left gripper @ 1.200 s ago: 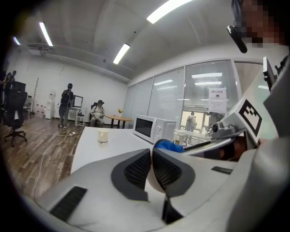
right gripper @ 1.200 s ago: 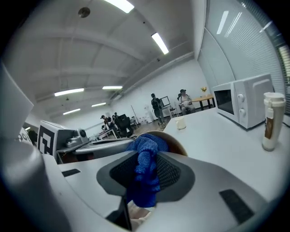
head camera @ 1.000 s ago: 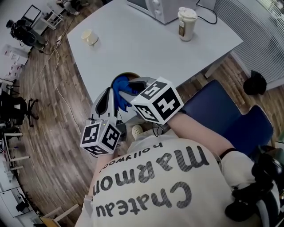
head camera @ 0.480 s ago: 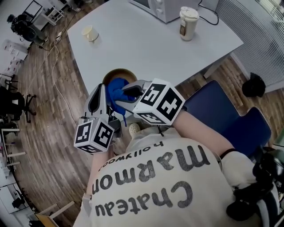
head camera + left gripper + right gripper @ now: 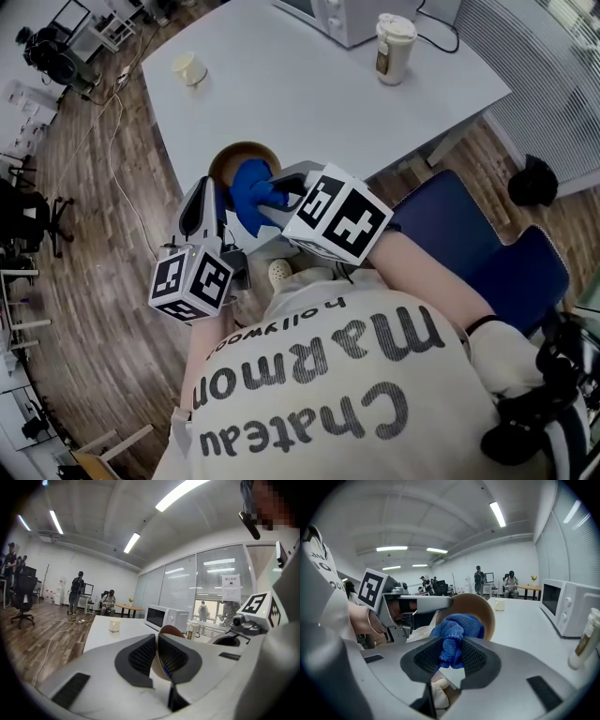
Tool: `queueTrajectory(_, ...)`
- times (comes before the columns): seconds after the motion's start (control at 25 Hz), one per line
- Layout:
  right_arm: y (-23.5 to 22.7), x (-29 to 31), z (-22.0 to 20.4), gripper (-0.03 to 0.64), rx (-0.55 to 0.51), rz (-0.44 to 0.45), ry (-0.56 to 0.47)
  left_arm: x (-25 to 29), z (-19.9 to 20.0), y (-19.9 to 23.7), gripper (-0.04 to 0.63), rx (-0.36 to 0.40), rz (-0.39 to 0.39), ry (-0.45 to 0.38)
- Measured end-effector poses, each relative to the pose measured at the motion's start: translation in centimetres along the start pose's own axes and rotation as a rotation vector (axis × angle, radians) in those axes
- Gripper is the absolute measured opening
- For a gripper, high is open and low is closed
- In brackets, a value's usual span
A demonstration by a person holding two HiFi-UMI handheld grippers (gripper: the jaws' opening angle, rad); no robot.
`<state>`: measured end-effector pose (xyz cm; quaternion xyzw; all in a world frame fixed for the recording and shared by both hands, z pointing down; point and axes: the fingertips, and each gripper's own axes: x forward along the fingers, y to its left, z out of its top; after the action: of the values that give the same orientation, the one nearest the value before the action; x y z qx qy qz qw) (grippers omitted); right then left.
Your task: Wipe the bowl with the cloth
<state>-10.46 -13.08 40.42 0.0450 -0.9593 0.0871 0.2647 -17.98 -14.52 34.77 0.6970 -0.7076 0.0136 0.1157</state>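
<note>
A tan bowl (image 5: 240,155) is held off the near edge of the white table (image 5: 309,94), tipped on its side. My left gripper (image 5: 212,187) is shut on its rim; in the left gripper view the bowl's rim (image 5: 165,667) sits between the dark pads (image 5: 140,656). A blue cloth (image 5: 253,187) is bunched against the bowl's inside. My right gripper (image 5: 281,192) is shut on the cloth. In the right gripper view the cloth (image 5: 457,630) fills the jaws and presses into the bowl (image 5: 480,606), with the left gripper (image 5: 417,604) at the bowl's left.
On the table stand a small cream cup (image 5: 189,68), a lidded jar (image 5: 393,47) and a white microwave (image 5: 352,17). A blue chair (image 5: 478,248) is at the right. Wooden floor with cables lies at the left; several people are far off across the room.
The bowl has been lifted and tipped so more of its tan inside shows. The left gripper shifted slightly left, and the right gripper rolled with the cloth inside the bowl.
</note>
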Motion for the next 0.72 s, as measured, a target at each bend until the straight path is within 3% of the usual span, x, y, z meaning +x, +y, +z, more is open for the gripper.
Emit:
queueTrajectory(0.36, -3.0, -2.2, -0.6, 0.109, -0.034, -0.163, -0.008, -0.5, 0.1, 0.0, 0.026, 0.002, -0.043, 0.000)
queueTrajectory(0.6, -3.9, -3.0, 0.5, 0.109, -0.029, -0.217, -0.047, -0.7, -0.5, 0.4, 0.026, -0.025, -0.055, 0.019)
queueTrajectory(0.72, -3.7, -3.2, 1.5, 0.109, 0.014, -0.184, -0.088, -0.6, -0.5, 0.3, 0.026, -0.020, -0.041, 0.020)
